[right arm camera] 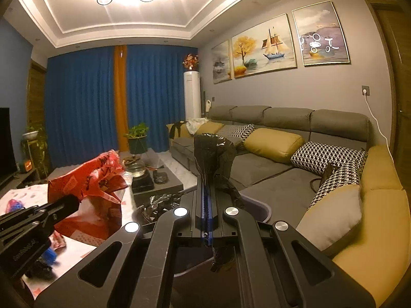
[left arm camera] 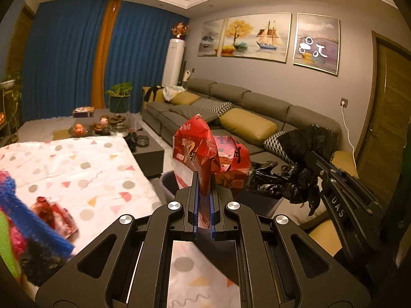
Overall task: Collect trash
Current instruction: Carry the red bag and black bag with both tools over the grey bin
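Item: red wrapper (left arm camera: 205, 154), pinched in my left claw (left arm camera: 204, 200), at 12 o'clock above the grey bin (left arm camera: 168, 184) beside the desk (left arm camera: 77, 169).

Item: black bin bag (right arm camera: 213, 159), pinched in my right claw (right arm camera: 206, 205).

Risk: thin film slips; wrapper drops outside the bag's mouth.

Two grippers: the left gripper (left arm camera: 204, 200) and the right gripper (right arm camera: 206, 205), each with two jaws. One red snack bag (left arm camera: 203, 151) between the left jaws; one black trash bag (right arm camera: 213, 151) between the right jaws. One bin (right arm camera: 257, 209) just beyond both pairs of jaws. One red wrapper (left arm camera: 55, 214) on the patterned worktop (left arm camera: 84, 169), left of the left jaws. Three framed paintings (right arm camera: 264, 46) on the wall far beyond the jaws. One sofa (right arm camera: 277, 179); two patterned cushions (right arm camera: 326, 157) to the right of the right jaws.
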